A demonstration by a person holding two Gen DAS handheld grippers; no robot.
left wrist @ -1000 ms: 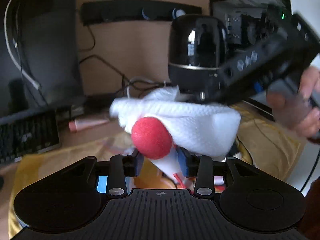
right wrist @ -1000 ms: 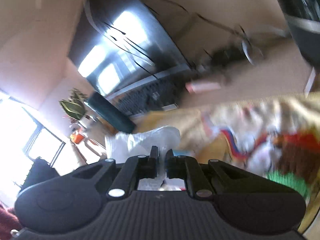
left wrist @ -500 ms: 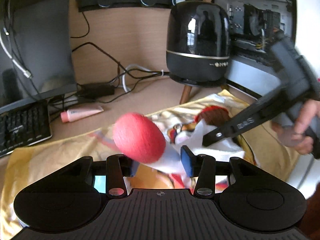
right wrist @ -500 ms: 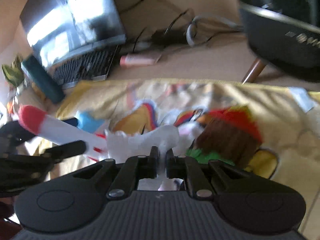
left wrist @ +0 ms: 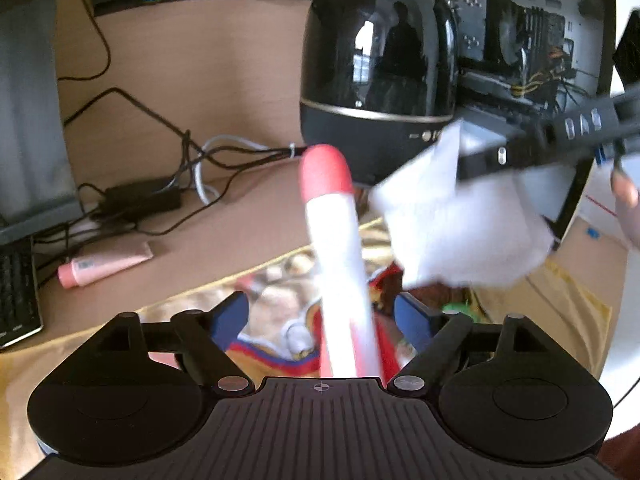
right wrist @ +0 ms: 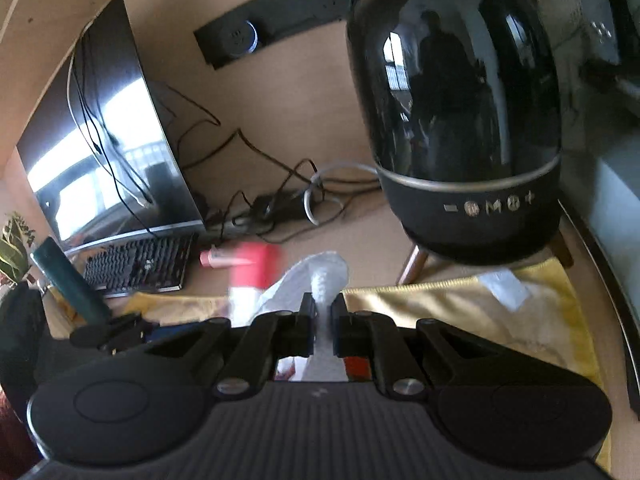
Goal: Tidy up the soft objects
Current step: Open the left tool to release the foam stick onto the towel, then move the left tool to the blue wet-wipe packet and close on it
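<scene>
Behind everything stood the wooden desk [left wrist: 248, 80], with a black speaker [left wrist: 380, 72], cables and a pink tube [left wrist: 104, 266] on it. My left gripper [left wrist: 322, 312] had its jaws spread wide, the red-toed white sock [left wrist: 340, 248] passing loosely between them above the yellow printed cloth [right wrist: 460, 312]. My right gripper [right wrist: 323, 320] was clenched on the sock's white end, lifted clear of the cloth

Desk [left wrist: 240, 92]; yellow cloth [right wrist: 460, 312], tube [left wrist: 102, 266], cables [left wrist: 192, 160].
</scene>
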